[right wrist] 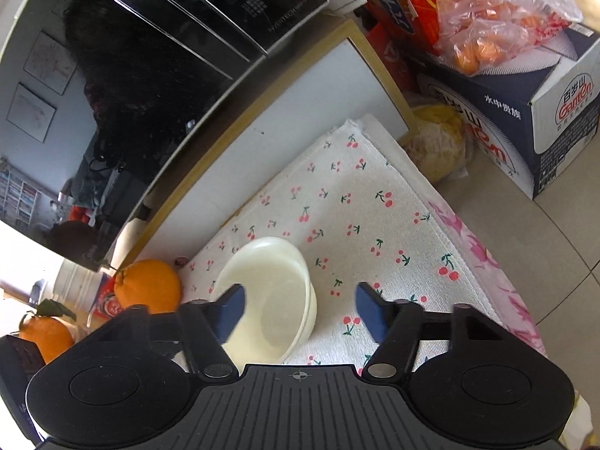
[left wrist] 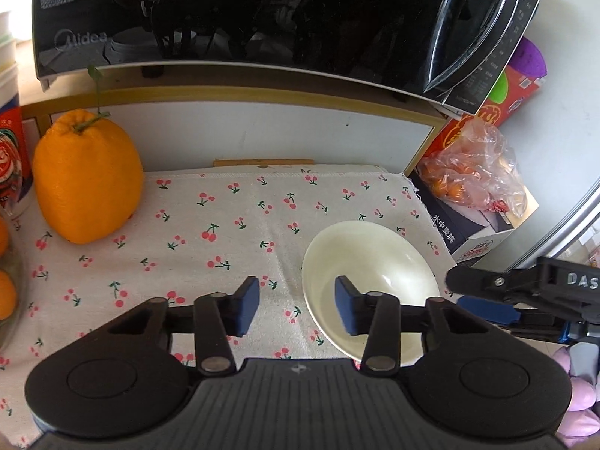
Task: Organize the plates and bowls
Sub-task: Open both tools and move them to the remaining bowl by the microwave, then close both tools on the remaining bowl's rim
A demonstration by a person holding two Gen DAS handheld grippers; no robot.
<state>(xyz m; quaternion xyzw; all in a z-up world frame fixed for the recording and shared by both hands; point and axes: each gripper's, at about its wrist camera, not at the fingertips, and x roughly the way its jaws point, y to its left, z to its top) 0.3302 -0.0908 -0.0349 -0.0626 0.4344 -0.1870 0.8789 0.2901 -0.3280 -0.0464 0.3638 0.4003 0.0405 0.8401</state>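
Observation:
A cream-white bowl (left wrist: 369, 262) sits on the cherry-print cloth (left wrist: 225, 225). In the right wrist view it looks like stacked bowls (right wrist: 277, 292). My left gripper (left wrist: 298, 305) is open and empty; its right finger hangs over the bowl's near rim, its left finger over the cloth. My right gripper (right wrist: 300, 309) is open and empty, its jaws straddling the bowl's right wall, the left finger above the bowl's inside. The right gripper's fingers also show at the right edge of the left wrist view (left wrist: 487, 300).
A large orange citrus (left wrist: 88, 178) stands at the cloth's back left. A black microwave (left wrist: 262, 15) sits on a shelf above. A bag of oranges (left wrist: 476, 172) lies on boxes (right wrist: 525, 112) to the right. More oranges (right wrist: 45, 333) lie left.

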